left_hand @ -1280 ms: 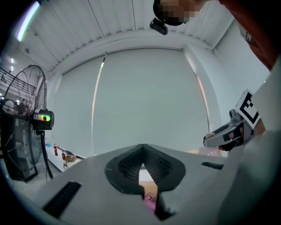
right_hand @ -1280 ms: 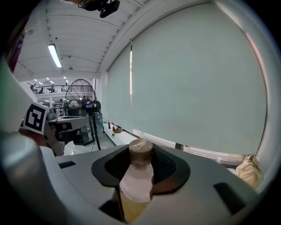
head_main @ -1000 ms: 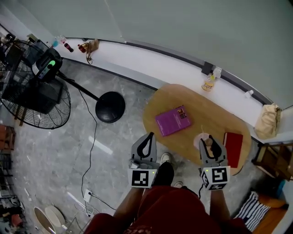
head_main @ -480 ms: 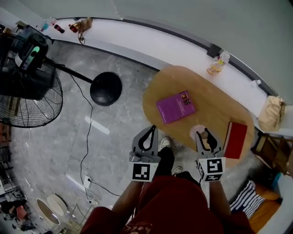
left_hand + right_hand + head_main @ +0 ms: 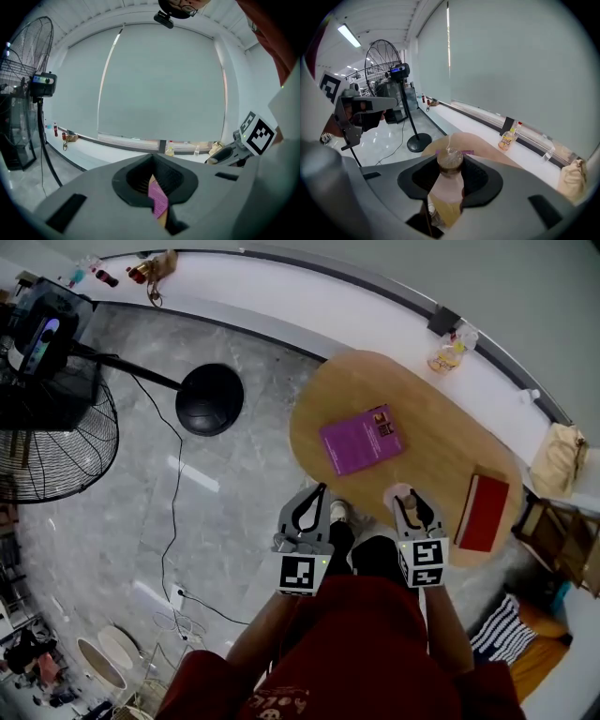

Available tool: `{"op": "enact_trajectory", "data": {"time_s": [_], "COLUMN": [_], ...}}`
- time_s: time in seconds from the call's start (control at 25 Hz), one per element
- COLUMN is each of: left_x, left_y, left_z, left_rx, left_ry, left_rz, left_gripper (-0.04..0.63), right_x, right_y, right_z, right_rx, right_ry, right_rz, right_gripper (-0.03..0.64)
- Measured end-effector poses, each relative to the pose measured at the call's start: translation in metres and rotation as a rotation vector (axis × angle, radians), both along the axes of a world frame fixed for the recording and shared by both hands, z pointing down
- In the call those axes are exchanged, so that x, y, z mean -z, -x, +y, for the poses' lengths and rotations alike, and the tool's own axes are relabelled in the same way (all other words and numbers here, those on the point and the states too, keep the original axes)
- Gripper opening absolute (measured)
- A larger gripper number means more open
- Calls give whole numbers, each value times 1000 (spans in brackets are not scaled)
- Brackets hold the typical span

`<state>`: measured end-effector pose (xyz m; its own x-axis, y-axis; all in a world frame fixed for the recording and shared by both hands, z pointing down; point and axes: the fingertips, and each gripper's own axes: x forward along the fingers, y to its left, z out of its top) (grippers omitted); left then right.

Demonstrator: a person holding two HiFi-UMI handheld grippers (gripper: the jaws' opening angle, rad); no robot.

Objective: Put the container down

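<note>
At the lower centre of the head view: the right gripper (image 5: 410, 509) holds the task's container over the near edge of the oval light-wood table (image 5: 422, 409).
Change in position: a second ago the held container hung just beside the flat red book (image 5: 484, 513); now a strip of bare tabletop lies between them, and the container sits nearer the table's rim.
Change in framing: the table has slid from the right middle of the frame toward the upper centre, and the black standing fan (image 5: 52, 418) is now cut off by the left edge.
Unchanged: the right gripper's hold looks the same as before, and the left gripper (image 5: 315, 495) is still off the table over the grey marble floor (image 5: 141, 521).
Container: a small clear plastic cup (image 5: 449, 180) with a round brown-tinted lid, a pale whitish body and yellowish contents low down; it stands upright, with something thin and pale rising from its lid.
Right jaws: clamped on the cup's sides, one pad on each flank.
Left jaws: closed on each other with nothing held; only a thin slit shows the table beyond.
Other item on the table: a purple book (image 5: 361, 440), left of the red one and well apart from the cup.
</note>
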<state>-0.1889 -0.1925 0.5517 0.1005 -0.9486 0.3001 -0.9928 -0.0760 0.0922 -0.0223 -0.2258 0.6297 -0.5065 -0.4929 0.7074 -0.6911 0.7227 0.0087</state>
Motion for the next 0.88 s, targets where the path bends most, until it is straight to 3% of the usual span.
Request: {"op": "enact_trajectory", "data": {"time_s": [0.28, 0.88], "left_x": [-36, -73], "left_y": [-8, -18], "left_z": [-3, -13], "left_rx": [-24, 21], "left_ry": [90, 158], "left_rz": [19, 48], "left_gripper": [6, 6], "right_x": [-43, -138], "right_y": [2, 18], "right_z": [-1, 18], "right_rx": [11, 143], "right_ry": [59, 253], "right_rz": [47, 137], "right_gripper": [138, 138]}}
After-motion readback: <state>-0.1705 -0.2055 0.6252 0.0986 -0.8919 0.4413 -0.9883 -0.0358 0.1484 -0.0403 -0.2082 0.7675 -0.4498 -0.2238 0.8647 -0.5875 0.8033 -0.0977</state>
